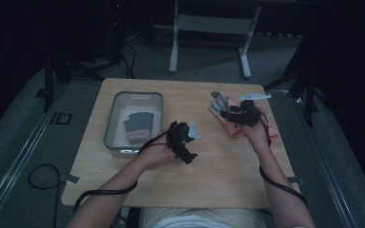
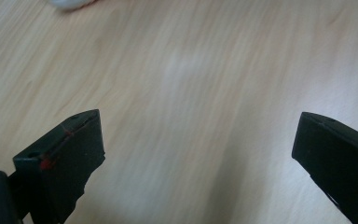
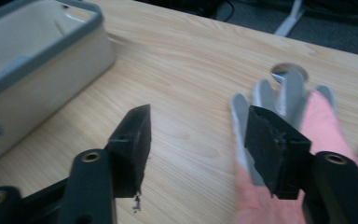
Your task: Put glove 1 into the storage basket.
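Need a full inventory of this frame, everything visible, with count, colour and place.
Table: one, light wood, centre.
Bin: one, grey rim with pale walls, table's left part.
Glove in bin: one, dark grey with pink cuff, lying inside the bin.
Glove on table: one, pink with grey fingertips, table's right part, under the right hand-held gripper.
Hole in tabletop: one, round, beyond the pink glove.
Frame legs: two, white, on the floor behind the table.
Left hand-held gripper: one, black, jaws apart over bare wood.
Right hand-held gripper: one, black, jaws apart.
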